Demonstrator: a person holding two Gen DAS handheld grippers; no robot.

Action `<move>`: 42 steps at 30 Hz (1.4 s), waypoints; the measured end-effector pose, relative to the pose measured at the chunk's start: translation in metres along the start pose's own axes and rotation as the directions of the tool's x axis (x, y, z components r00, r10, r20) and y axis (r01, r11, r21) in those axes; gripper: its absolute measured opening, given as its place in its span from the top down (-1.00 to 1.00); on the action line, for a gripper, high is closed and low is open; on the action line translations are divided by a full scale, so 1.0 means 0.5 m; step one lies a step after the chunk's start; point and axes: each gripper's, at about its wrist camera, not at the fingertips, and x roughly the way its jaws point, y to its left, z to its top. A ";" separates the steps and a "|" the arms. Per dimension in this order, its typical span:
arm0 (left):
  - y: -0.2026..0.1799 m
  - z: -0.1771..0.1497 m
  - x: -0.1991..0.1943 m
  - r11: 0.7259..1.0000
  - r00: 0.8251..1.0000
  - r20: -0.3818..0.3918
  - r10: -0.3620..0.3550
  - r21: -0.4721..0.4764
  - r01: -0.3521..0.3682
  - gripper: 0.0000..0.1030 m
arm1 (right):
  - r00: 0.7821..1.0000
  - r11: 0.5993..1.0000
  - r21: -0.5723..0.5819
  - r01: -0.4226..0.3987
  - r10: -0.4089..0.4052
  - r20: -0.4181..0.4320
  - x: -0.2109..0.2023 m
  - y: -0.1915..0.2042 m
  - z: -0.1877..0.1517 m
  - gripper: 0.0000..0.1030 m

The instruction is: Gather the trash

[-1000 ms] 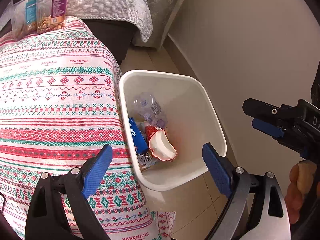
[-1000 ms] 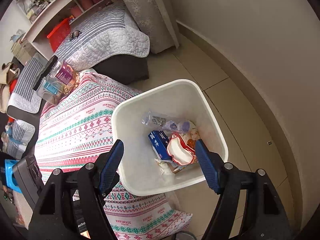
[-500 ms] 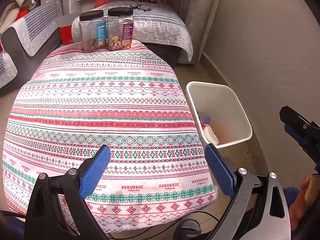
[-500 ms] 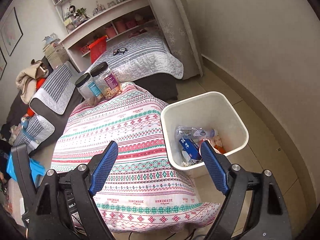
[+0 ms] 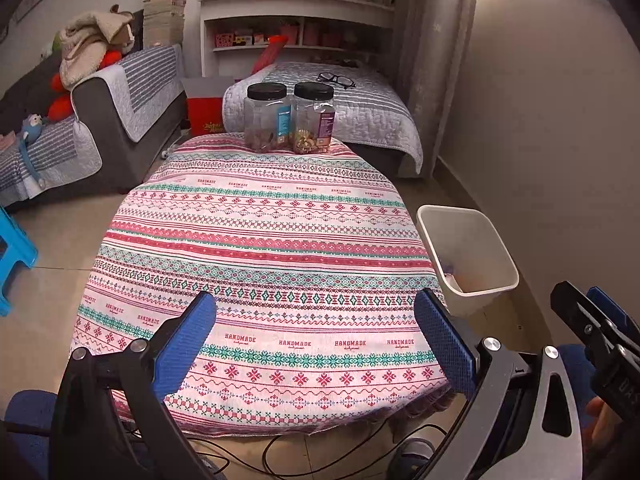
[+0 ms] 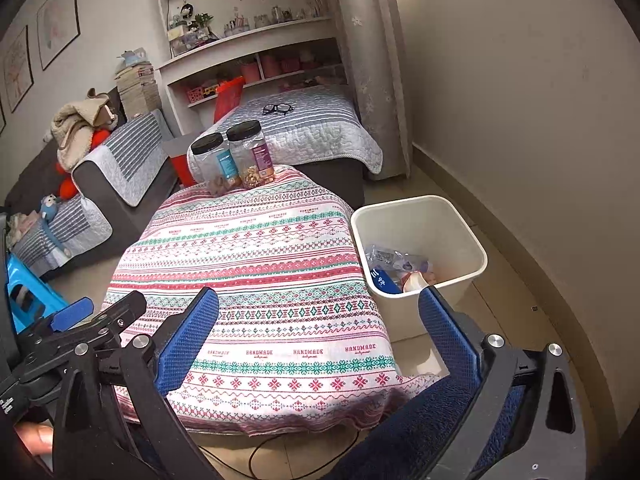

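Both the left gripper (image 5: pixel 316 336) and right gripper (image 6: pixel 320 334) spread empty; the bin (image 6: pixel 476 248) holds a bottle (image 6: pixel 394 258), a blue carton (image 6: pixel 383 281); two jars (image 5: pixel 290 118) on the table (image 5: pixel 264 248) hold nuts

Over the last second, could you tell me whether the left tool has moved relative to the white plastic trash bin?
Yes. The left tool has pulled back and up from the white plastic trash bin, which now sits small at right beside the patterned tablecloth.

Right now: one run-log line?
left gripper: open, empty | right gripper: open, empty | bin: holds trash, beside table | jars: on table
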 end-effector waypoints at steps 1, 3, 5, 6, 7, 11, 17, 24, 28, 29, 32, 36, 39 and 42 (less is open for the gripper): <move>0.003 -0.001 -0.008 1.000 1.000 0.006 0.004 0.003 -0.004 -0.87 | 1.000 1.000 -0.005 0.012 -0.012 0.004 -0.009 0.007 -0.005 -0.86; 0.009 -0.004 -0.027 1.000 1.000 0.024 -0.001 0.006 0.001 -0.87 | 1.000 1.000 -0.006 0.029 -0.029 0.006 -0.019 0.014 -0.011 -0.86; 0.016 -0.005 -0.033 1.000 0.999 0.046 0.007 0.011 -0.008 -0.87 | 0.999 0.999 -0.005 0.037 -0.037 0.000 -0.025 0.018 -0.019 -0.86; 0.019 -0.005 -0.032 1.000 0.999 0.049 0.012 0.015 -0.012 -0.87 | 0.999 0.999 -0.005 0.044 -0.044 -0.001 -0.026 0.020 -0.021 -0.86; 0.023 -0.006 -0.030 1.000 0.999 0.051 0.020 0.018 -0.021 -0.87 | 0.998 0.998 -0.003 0.055 -0.055 -0.001 -0.025 0.021 -0.023 -0.86; 0.030 -0.011 -0.020 1.000 0.999 0.037 0.011 0.021 -0.011 -0.87 | 0.997 0.997 -0.009 0.082 -0.082 -0.010 -0.018 0.028 -0.029 -0.86; 0.034 -0.014 -0.010 0.999 0.999 0.032 0.009 0.030 -0.010 -0.87 | 0.994 0.994 -0.008 0.106 -0.106 -0.011 -0.018 0.038 -0.034 -0.86; 0.036 -0.017 -0.005 1.000 1.000 0.024 0.012 0.025 -0.013 -0.87 | 0.994 0.994 -0.015 0.111 -0.111 -0.021 -0.009 0.042 -0.038 -0.86; 0.037 -0.018 -0.003 1.000 1.000 0.021 0.011 0.028 -0.011 -0.87 | 0.993 0.993 -0.020 0.114 -0.114 -0.025 -0.003 0.044 -0.042 -0.86; 0.036 -0.018 -0.002 0.999 1.000 0.020 0.011 0.030 -0.012 -0.87 | 0.993 0.993 -0.020 0.115 -0.115 -0.028 0.000 0.044 -0.043 -0.86; 0.032 -0.020 0.004 0.999 1.000 0.013 0.010 0.033 -0.010 -0.87 | 0.993 0.993 -0.019 0.114 -0.115 -0.030 0.003 0.042 -0.043 -0.86; 0.029 -0.020 0.007 0.999 1.000 0.009 0.004 0.034 -0.004 -0.87 | 0.993 0.993 -0.015 0.116 -0.117 -0.033 0.006 0.039 -0.045 -0.86; 0.025 -0.019 0.008 0.999 1.000 0.010 0.004 0.039 -0.004 -0.87 | 0.992 0.993 -0.008 0.118 -0.118 -0.034 0.009 0.032 -0.046 -0.86; 0.026 -0.020 0.011 0.999 1.000 0.004 0.001 0.044 -0.001 -0.87 | 0.992 0.993 -0.004 0.122 -0.122 -0.035 0.010 0.028 -0.044 -0.86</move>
